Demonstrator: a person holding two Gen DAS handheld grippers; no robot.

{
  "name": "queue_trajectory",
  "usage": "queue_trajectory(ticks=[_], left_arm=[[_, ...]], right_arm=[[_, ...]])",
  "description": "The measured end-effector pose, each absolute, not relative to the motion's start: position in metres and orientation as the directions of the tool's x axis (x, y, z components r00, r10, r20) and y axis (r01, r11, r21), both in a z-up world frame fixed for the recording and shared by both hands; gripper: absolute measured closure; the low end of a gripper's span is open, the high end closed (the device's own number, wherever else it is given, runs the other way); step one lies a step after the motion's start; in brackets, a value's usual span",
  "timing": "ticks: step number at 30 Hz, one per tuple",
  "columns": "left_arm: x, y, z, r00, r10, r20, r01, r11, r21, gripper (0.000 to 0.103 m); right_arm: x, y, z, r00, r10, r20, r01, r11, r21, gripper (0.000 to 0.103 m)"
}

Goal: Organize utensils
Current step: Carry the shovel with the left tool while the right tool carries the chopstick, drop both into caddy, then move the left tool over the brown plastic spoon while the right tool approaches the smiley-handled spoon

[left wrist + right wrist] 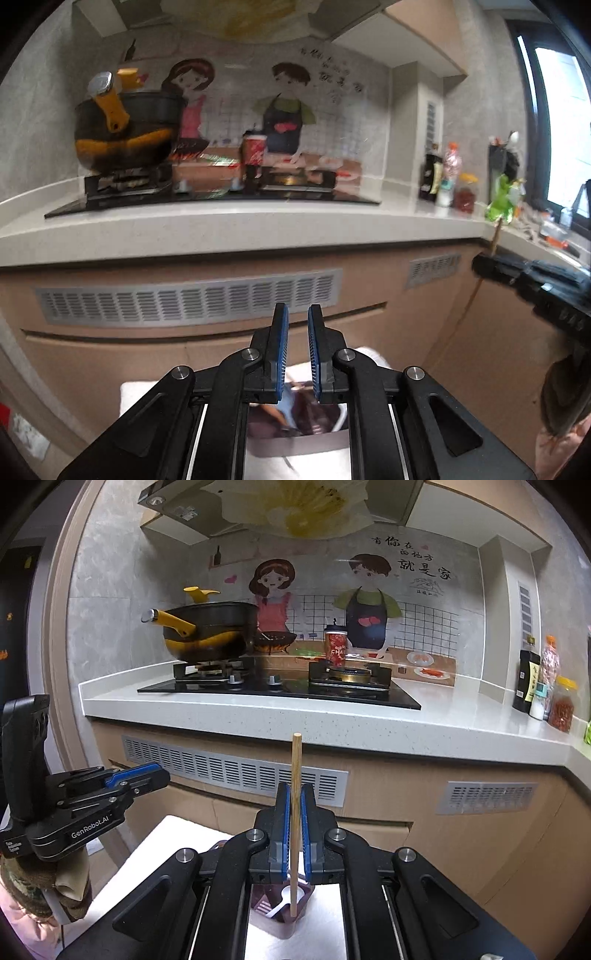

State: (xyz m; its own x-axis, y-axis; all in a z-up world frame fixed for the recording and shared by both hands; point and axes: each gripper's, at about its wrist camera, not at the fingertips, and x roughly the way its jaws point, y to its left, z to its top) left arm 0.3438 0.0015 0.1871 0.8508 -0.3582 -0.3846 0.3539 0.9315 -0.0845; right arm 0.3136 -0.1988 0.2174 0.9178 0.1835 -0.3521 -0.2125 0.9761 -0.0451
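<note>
Daylight pours from the window (561, 122) at the right, blown out to white, while the rest is evenly, softly lit. The left wrist view is smeared by motion blur, the pot (125, 129) streaked; the right wrist view is sharp. Both bend straight lines and darken at the corners

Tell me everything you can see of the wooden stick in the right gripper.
The wooden stick is a thin, round, pale rod, plain and straight, likely a single chopstick. It stands nearly upright, pinched partway along its length between the blue pads of the right gripper, which is shut on it. Its blunt top end rises above the fingertips, in front of the counter edge. Its lower end reaches down over a dark purple holder that contains a white spoon; whether it touches either is unclear.
</note>
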Motion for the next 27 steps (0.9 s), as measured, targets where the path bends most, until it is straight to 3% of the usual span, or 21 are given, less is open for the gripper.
queue_trajectory(ticks=[9, 12, 14, 19, 21, 23, 27], left_arm=[[0.370, 0.029, 0.104, 0.744, -0.295, -0.599, 0.240, 0.955, -0.172, 0.084], [0.362, 0.037, 0.090, 0.741, -0.290, -0.605, 0.208, 0.957, -0.203, 0.072], [0.357, 0.043, 0.080, 0.731, -0.296, -0.616, 0.190, 0.954, -0.232, 0.056], [0.341, 0.054, 0.054, 0.717, -0.287, -0.635, 0.163, 0.955, -0.247, 0.049], [0.335, 0.057, 0.043, 0.705, -0.285, -0.650, 0.156, 0.956, -0.250, 0.043], [0.329, 0.060, 0.033, 0.695, -0.281, -0.662, 0.149, 0.957, -0.250, 0.038], [0.319, 0.059, 0.007, 0.648, -0.292, -0.703, 0.152, 0.955, -0.256, 0.038]], right_arm=[[0.334, -0.195, 0.191, 0.894, 0.163, -0.417, -0.199, 0.979, -0.042, 0.097], [0.340, -0.190, 0.185, 0.893, 0.155, -0.422, -0.195, 0.979, -0.054, 0.097], [0.346, -0.185, 0.180, 0.894, 0.149, -0.424, -0.192, 0.979, -0.061, 0.097], [0.372, -0.173, 0.166, 0.876, 0.137, -0.463, -0.188, 0.980, -0.065, 0.097], [0.385, -0.167, 0.153, 0.848, 0.144, -0.509, -0.203, 0.977, -0.061, 0.090], [0.392, -0.166, 0.141, 0.832, 0.136, -0.538, -0.197, 0.979, -0.057, 0.063], [0.387, -0.167, 0.121, 0.821, 0.095, -0.563, -0.171, 0.982, -0.084, 0.051]])
